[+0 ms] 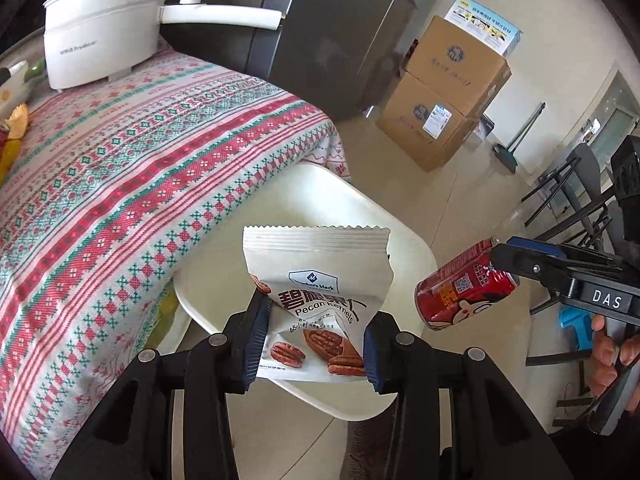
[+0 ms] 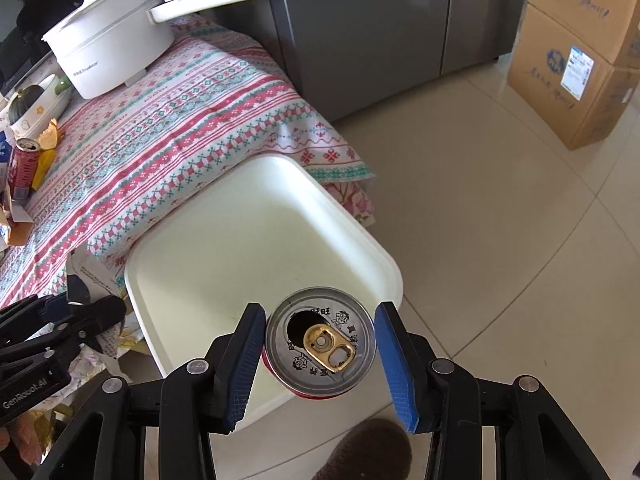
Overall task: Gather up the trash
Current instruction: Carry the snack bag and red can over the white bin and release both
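Note:
My left gripper (image 1: 314, 342) is shut on a white pecan kernels packet (image 1: 316, 292), held above the white bin (image 1: 352, 204) beside the table. My right gripper (image 2: 320, 350) is shut on an opened red drink can (image 2: 320, 350), its silver top facing the camera, above the near edge of the white bin (image 2: 224, 256). The can (image 1: 464, 290) and right gripper (image 1: 496, 264) also show in the left wrist view, to the right of the packet. The left gripper (image 2: 92, 312) shows at the left edge of the right wrist view. The bin's visible inside looks empty.
The patterned tablecloth table (image 1: 120, 168) holds a white electric pot (image 1: 100, 36), a second red can (image 2: 24, 164), yellow wrappers (image 2: 48, 136) and a bowl with a squash (image 2: 28, 100). A dark fridge (image 2: 380, 28) and cardboard boxes (image 2: 576, 72) stand beyond on the tiled floor.

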{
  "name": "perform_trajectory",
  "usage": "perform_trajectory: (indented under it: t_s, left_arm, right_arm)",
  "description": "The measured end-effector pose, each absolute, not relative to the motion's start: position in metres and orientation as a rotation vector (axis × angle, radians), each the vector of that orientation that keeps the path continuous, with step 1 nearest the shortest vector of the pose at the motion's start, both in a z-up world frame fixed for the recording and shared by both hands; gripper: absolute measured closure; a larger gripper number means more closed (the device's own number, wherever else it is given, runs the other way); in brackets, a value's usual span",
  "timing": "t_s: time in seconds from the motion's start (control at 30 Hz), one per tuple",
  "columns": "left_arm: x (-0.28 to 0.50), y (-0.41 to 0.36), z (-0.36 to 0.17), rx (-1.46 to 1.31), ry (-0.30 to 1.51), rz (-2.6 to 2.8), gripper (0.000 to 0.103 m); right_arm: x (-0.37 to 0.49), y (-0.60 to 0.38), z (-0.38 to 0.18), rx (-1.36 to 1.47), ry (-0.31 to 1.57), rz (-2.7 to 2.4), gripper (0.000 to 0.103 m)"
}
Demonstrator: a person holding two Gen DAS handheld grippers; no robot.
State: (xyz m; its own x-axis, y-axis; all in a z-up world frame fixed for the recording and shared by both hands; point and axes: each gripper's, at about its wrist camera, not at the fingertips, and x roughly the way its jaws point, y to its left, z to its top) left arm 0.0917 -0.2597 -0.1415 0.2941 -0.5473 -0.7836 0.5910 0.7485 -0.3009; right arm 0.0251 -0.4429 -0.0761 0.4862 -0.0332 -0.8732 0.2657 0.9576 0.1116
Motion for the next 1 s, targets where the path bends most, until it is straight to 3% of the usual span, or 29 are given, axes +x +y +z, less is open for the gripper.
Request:
perform_trajectory:
  t_s: [0.07,0.13,0.23,0.9,0.93,0.97,1.0]
  left_arm:
    - [0.094,-0.264,-0.145,0.090,1.006,-0.738,0.046]
    - [0.098,-0.266,-0.148,0.118,1.022,-0.699,0.027]
    - [0.103,-0.259,-0.149,0.095,1.049,-0.686,0.020]
    - [0.101,-0.151,-0.108,0.157,0.999,-0.530,0.014]
    - [0.101,-0.146,-0.107,0.157,0.998,-0.521,0.014]
    - [0.101,-0.141,-0.106,0.156,0.997,-0.513,0.014]
    - [0.101,-0.136,-0.105,0.155,0.997,-0.506,0.014]
  right_arm:
    - [0.025,-0.445,-0.077,0.248,1.054,-0.187,0.053]
    - [0.025,-0.446,-0.078,0.253,1.057,-0.190,0.053]
    - [0.026,-0.448,-0.079,0.256,1.061,-0.197,0.053]
    - [0.059,-0.413,-0.099,0.155,1.149,-0.198,0.053]
    - [0.060,-0.410,-0.100,0.153,1.156,-0.190,0.074]
    - [0.062,-0.408,-0.102,0.154,1.170,-0.182,0.089]
    - [0.062,-0.407,-0.103,0.161,1.174,-0.177,0.093]
